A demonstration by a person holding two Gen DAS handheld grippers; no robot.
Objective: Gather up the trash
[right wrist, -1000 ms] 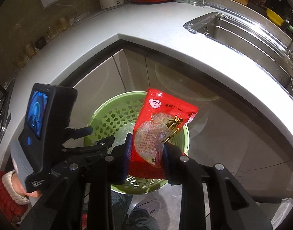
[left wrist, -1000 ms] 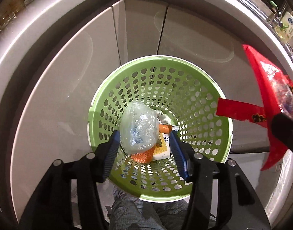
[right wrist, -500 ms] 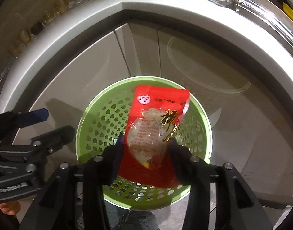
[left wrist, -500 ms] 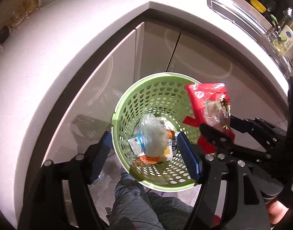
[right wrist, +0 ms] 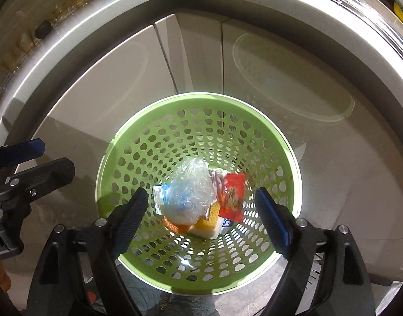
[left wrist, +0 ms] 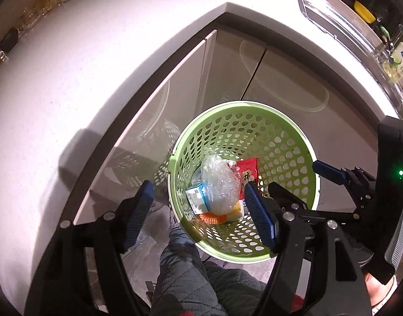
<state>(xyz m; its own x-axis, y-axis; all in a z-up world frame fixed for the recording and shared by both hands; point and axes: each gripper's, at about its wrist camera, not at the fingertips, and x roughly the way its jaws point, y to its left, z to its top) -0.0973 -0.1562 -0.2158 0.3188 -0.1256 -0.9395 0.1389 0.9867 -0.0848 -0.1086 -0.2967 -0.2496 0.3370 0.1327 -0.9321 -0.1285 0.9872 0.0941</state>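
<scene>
- Right gripper [right wrist: 202, 222]: jaws spread wide, nothing between them, poised directly above green basket [right wrist: 285, 158], lower centre of right wrist frame.
- Left gripper [left wrist: 197, 210]: jaws also spread, empty, at lower left of the basket rim in left wrist frame.
- Red snack packet [right wrist: 231, 196]: inside basket near the bottom, right of centre, long axis roughly up-down in frame, slightly blurred; resting or falling, cannot tell.
- Clear plastic bag [right wrist: 190, 192] just left of packet, on top of a small carton [right wrist: 159, 193] and yellow and orange scraps.
- Both grippers empty; any remaining trash likely on the white surface [left wrist: 69, 79], upper left; none visible there.
- Hidden: basket floor under pile, carton label unreadable, dark object at far upper left unclear.
</scene>
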